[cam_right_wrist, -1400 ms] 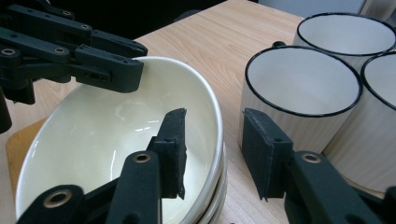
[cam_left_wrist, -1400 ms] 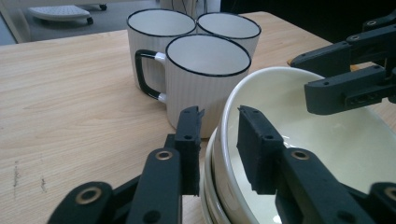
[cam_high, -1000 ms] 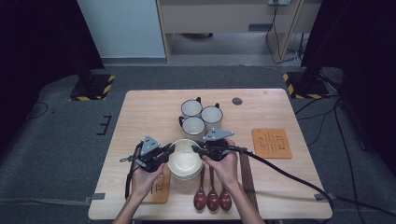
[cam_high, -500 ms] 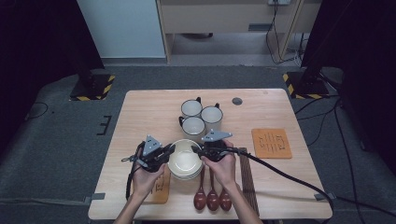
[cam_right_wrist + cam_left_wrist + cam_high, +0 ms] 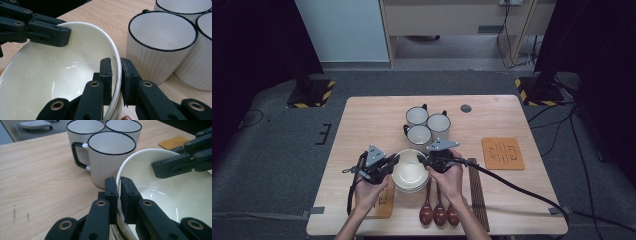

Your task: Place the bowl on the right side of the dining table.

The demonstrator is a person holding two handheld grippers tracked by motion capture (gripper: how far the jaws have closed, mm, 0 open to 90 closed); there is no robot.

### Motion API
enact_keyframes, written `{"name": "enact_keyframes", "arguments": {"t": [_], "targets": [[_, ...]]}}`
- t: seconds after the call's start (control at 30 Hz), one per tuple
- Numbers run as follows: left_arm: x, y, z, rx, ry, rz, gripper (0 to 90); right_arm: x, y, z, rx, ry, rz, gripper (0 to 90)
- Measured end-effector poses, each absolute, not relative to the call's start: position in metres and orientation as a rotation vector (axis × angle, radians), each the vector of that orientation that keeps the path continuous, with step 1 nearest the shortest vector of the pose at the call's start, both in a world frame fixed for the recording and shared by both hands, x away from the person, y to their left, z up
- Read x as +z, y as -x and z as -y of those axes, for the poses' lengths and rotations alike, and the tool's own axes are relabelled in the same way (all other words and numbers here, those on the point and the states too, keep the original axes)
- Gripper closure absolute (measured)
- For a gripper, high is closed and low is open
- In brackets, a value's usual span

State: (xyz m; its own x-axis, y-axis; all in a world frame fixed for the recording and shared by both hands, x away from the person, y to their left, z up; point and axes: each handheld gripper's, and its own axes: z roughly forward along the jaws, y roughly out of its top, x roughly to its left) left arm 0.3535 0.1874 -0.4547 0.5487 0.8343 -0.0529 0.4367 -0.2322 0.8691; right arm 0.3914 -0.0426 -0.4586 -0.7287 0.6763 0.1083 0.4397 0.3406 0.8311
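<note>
Now both grippers grip the top bowl's (image 5: 410, 170) rim: left gripper (image 5: 116, 195) clamped shut, right gripper (image 5: 116, 77) just closing on it; next, lift evenly off the stack

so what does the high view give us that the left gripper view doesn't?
High view alone: three wooden spoons, dark chopsticks, both forearms, the floor around the table. Left gripper view alone: the left gripper shut on the top bowl rim, close up. Shared: three mugs, the stacked bowls, the orange coaster, the right gripper on the bowl's far rim.
</note>
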Motion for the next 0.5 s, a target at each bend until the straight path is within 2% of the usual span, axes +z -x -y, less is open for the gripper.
{"name": "enact_keyframes", "arguments": {"t": [0.5], "targets": [[-0.4519, -0.3519, -0.1889, 0.545, -1.861, -1.021, 84.9, -0.4536, -0.3918, 0.0404, 1.306, -1.043, -2.352, 82.2]]}}
